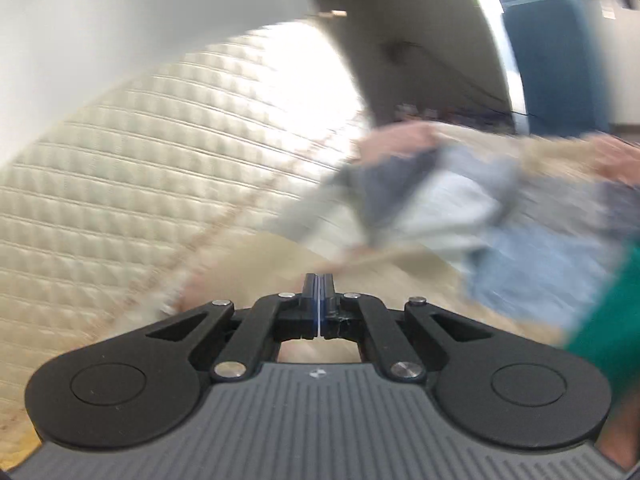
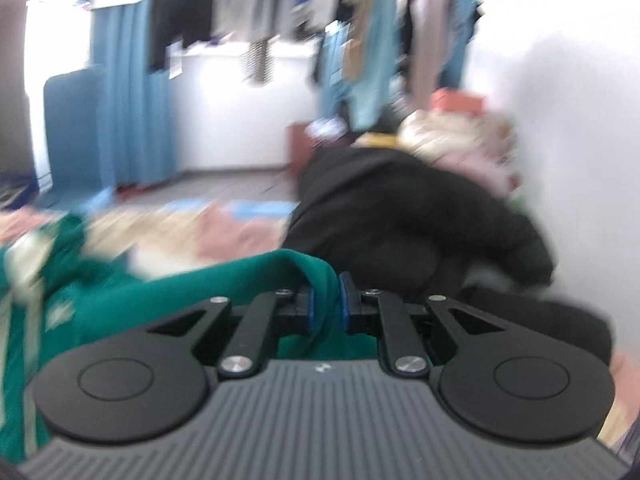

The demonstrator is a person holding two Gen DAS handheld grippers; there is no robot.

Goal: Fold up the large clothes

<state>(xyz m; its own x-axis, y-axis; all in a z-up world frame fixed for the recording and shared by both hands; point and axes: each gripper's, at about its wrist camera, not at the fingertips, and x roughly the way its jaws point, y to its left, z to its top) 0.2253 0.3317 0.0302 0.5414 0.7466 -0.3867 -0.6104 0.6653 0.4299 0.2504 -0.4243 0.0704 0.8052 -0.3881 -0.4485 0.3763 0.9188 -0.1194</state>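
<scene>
A green garment (image 2: 120,292) with pale trim lies bunched across the left and lower middle of the right wrist view. My right gripper (image 2: 325,280) is shut on a fold of it, the cloth pinched between the blue pads. In the left wrist view the same green cloth (image 1: 612,320) shows only at the right edge. My left gripper (image 1: 319,280) is shut, its fingers pressed together with nothing visible between them, over beige bedding. Both views are blurred.
A quilted cream mattress (image 1: 140,180) fills the left side. Grey and light blue clothes (image 1: 460,208) lie heaped on the bed. A black garment (image 2: 400,208) is piled ahead of the right gripper. Clothes hang on a rail (image 2: 280,12) beside a blue curtain (image 2: 132,100).
</scene>
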